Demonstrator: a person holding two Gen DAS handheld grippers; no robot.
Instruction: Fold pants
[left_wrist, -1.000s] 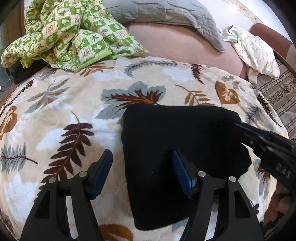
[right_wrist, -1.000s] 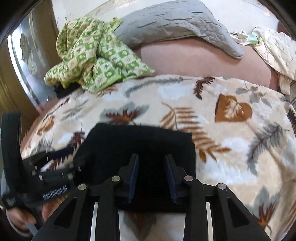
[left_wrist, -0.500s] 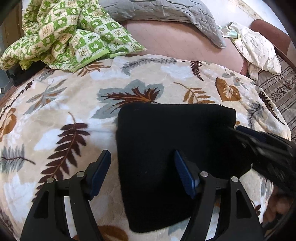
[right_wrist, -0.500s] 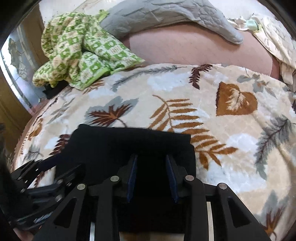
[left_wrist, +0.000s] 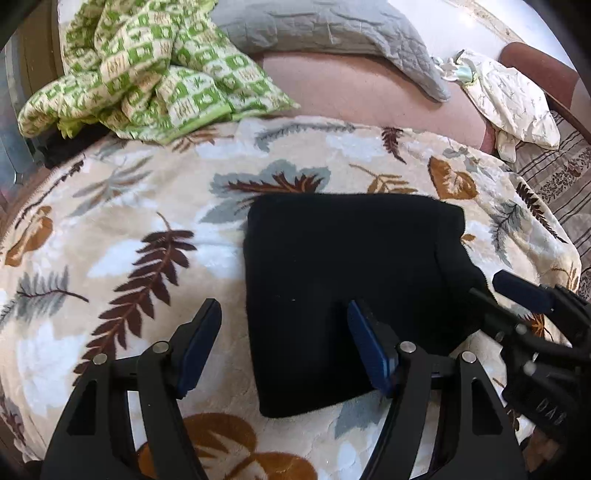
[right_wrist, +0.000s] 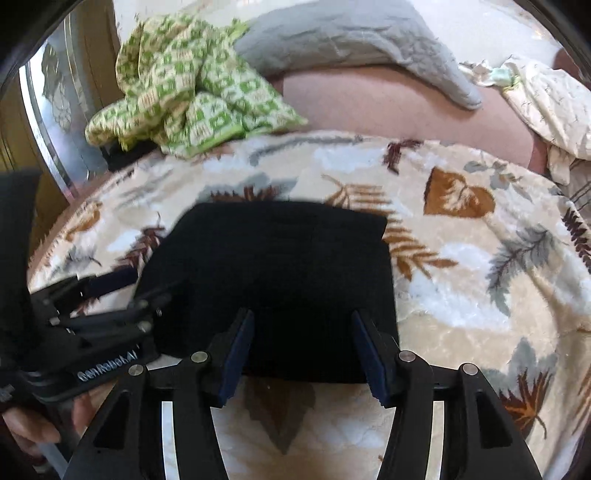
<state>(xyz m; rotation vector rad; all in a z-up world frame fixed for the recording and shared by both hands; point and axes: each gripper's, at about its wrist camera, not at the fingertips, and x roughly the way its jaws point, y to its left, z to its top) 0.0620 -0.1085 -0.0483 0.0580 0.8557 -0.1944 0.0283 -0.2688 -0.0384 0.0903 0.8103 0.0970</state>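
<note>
My right gripper (right_wrist: 303, 354) is opening now — a second ago its jaws stood narrow over the black fleece pants (left_wrist: 351, 280), folded into a thick square. Nothing is pinched; the pants lie just ahead of its fingertips on the leaf-patterned plush blanket (left_wrist: 110, 258). My left gripper (left_wrist: 284, 347) stays spread, empty — folding looks finished.

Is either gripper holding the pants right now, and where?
Nothing is held. The pants lie folded on the blanket; left gripper is open, right gripper opening above them.
</note>
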